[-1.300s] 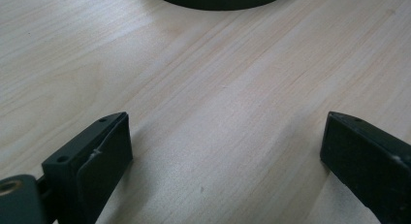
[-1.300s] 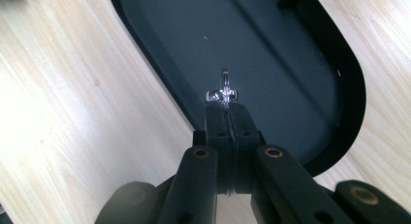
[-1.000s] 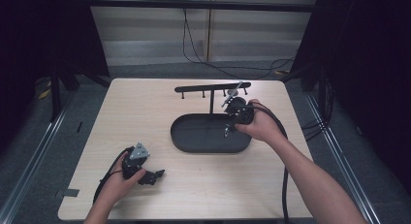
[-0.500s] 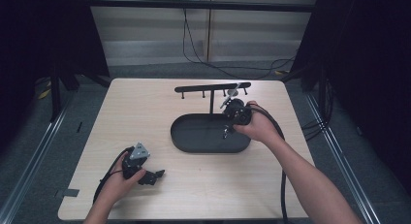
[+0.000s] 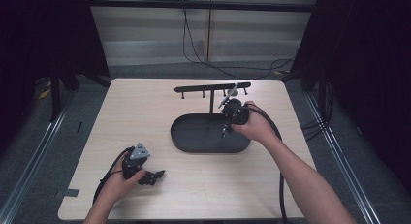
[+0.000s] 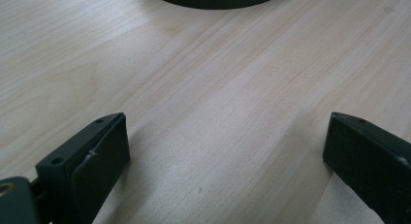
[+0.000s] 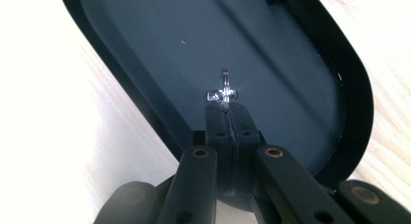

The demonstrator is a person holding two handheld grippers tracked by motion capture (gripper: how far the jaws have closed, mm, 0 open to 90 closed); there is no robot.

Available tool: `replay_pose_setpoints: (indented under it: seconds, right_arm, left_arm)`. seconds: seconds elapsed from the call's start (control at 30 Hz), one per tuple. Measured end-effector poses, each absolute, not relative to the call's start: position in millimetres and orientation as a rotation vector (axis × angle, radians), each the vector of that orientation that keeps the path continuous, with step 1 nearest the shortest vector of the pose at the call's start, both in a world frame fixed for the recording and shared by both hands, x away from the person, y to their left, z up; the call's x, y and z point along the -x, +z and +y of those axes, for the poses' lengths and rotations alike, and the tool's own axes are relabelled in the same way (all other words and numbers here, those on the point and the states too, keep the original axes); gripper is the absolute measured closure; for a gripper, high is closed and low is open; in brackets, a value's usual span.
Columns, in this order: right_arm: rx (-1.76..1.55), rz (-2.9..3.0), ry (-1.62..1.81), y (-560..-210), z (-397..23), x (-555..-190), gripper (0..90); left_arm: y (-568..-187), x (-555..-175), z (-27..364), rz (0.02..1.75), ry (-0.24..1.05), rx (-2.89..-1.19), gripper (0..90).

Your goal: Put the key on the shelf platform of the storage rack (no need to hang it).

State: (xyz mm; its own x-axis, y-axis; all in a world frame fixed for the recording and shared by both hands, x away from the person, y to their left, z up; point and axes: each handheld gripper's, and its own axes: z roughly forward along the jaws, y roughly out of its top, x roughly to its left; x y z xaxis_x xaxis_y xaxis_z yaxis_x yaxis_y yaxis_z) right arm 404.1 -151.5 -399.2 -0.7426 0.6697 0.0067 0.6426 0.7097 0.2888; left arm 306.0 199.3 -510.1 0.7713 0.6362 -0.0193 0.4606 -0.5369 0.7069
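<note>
Over black tray (image 5: 194,139), right claw (image 7: 227,109) still pinching small metal piece (image 7: 223,93); left claw (image 6: 225,151) stays open.

Oval tray (image 5: 194,136) at desk (image 5: 145,107) centre-right; bar stand (image 5: 212,88) behind it, toward far edge. Right gripper (image 5: 224,132) over tray's right end. Left gripper (image 5: 156,176) near front-left corner.

Overhead forward-down view; claw cameras close, sharing black tray (image 5: 194,136).
</note>
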Motion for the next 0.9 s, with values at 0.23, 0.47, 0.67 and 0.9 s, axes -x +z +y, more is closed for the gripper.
replay_pose_setpoints:
  seconds: [0.23,0.47,0.67,0.9]
  right_arm:
    - [-1.093,2.798,0.402,-408,-155,-407,89.3]
    - [-1.116,2.784,0.399,-416,-159,-410,89.2]
    - [-1.135,2.765,0.409,-420,-161,-412,89.1]
    - [-1.132,2.756,0.395,-426,-161,-413,88.7]
  left_arm:
    - [-510,-306,199,0.814,0.304,-2.235,2.1]
    - [-510,-306,199,0.814,0.303,-2.235,2.1]
    - [-510,-306,199,0.812,0.302,-2.241,2.0]
    - [-510,-306,199,0.811,0.304,-2.242,1.9]
